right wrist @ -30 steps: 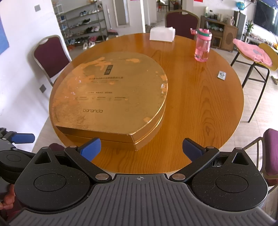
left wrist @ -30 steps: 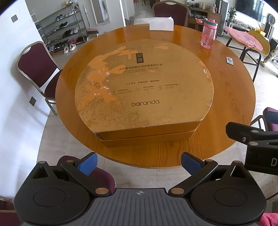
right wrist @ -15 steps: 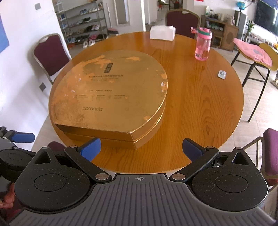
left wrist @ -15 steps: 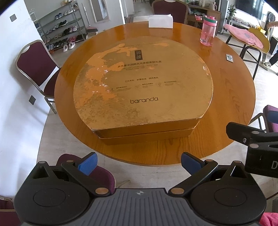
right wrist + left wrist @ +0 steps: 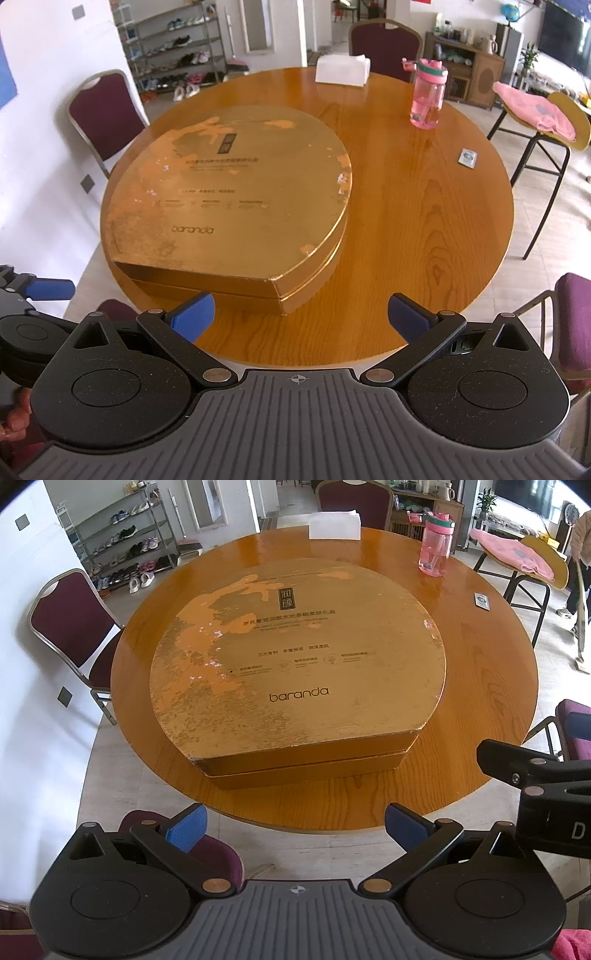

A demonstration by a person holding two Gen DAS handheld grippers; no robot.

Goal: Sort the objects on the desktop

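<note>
A big worn gold gift box (image 5: 295, 664) (image 5: 229, 199) marked "baranda" lies flat on the round wooden table (image 5: 480, 709) (image 5: 424, 221), lid on. A pink water bottle (image 5: 436, 544) (image 5: 427, 94) stands upright at the far right. A white tissue pack (image 5: 334, 525) (image 5: 342, 69) sits at the far edge. A small flat packet (image 5: 482, 600) (image 5: 467, 157) lies near the right rim. My left gripper (image 5: 293, 829) hangs open off the table's near edge, with nothing between its fingers. My right gripper (image 5: 301, 319) is open too, just over the near edge in front of the box.
Maroon chairs (image 5: 74, 624) (image 5: 105, 114) stand around the table; one seat (image 5: 207, 849) is below my left gripper. A shoe rack (image 5: 125, 550) lines the back wall. A stool with pink cloth (image 5: 535, 114) is at the right. A person (image 5: 580, 546) stands far right.
The left view has drifted slightly, the box sitting a bit higher and farther. The right gripper has eased forward toward the table edge. Both stay open.
</note>
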